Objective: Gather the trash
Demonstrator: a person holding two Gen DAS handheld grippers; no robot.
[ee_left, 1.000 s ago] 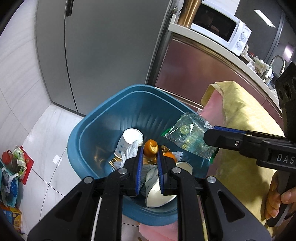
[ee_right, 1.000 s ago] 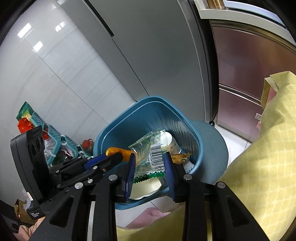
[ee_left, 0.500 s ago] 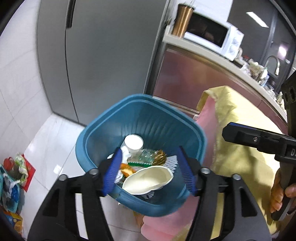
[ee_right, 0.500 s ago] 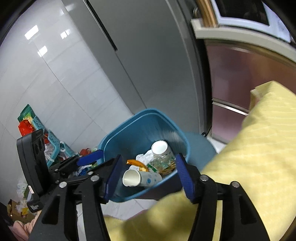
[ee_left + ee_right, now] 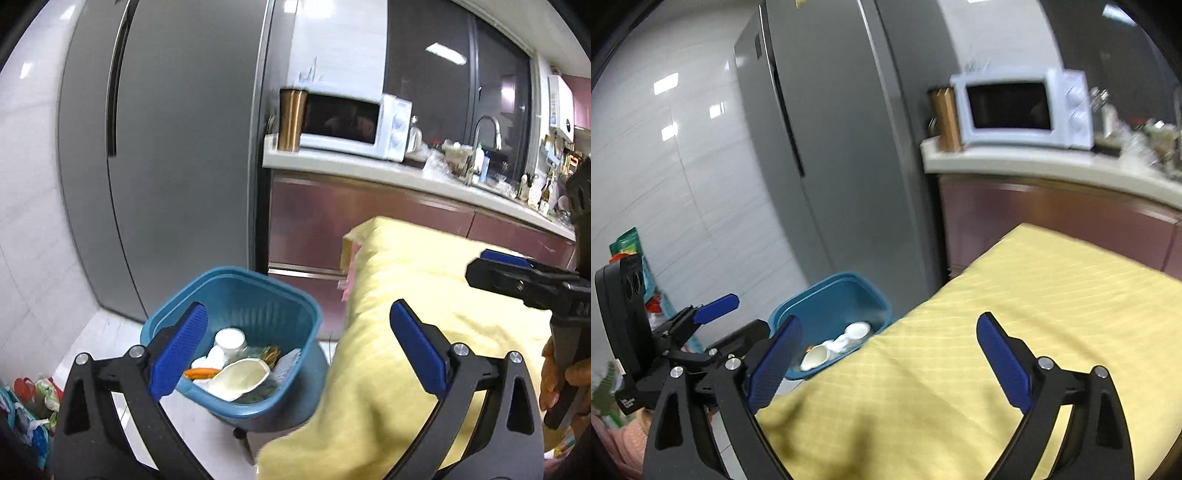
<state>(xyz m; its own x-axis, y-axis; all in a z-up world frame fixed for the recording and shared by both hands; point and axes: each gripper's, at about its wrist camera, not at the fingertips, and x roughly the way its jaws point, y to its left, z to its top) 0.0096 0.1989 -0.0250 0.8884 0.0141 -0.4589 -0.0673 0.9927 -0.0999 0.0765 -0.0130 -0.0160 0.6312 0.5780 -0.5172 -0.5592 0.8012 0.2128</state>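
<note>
A blue plastic bin point(image 5: 258, 295) point(image 5: 846, 295) stands on the floor by the fridge. It holds paper cups point(image 5: 229, 338), an orange peel point(image 5: 201, 373), a crushed white cup point(image 5: 240, 376) and a clear wrapper. My left gripper point(image 5: 295, 347) hangs above and in front of the bin, its jaws still opening wide, nothing between the blue pads. My right gripper point(image 5: 886, 354) is over the yellow cloth point(image 5: 997, 332), its jaws also opening, empty. Each gripper shows in the other's view: the right point(image 5: 517, 273), the left point(image 5: 713, 310).
A grey fridge point(image 5: 166, 147) rises behind the bin. A counter point(image 5: 369, 166) with a white microwave point(image 5: 354, 125) and a sink tap runs at the right. The yellow-clothed table point(image 5: 424, 314) fills the right. Bags and baskets point(image 5: 26, 406) lie on the floor at left.
Both grippers opened and dropped their items into the bin: the left let go of the orange peel, the right the clear wrapper. Both then rose and drew back from the bin.
</note>
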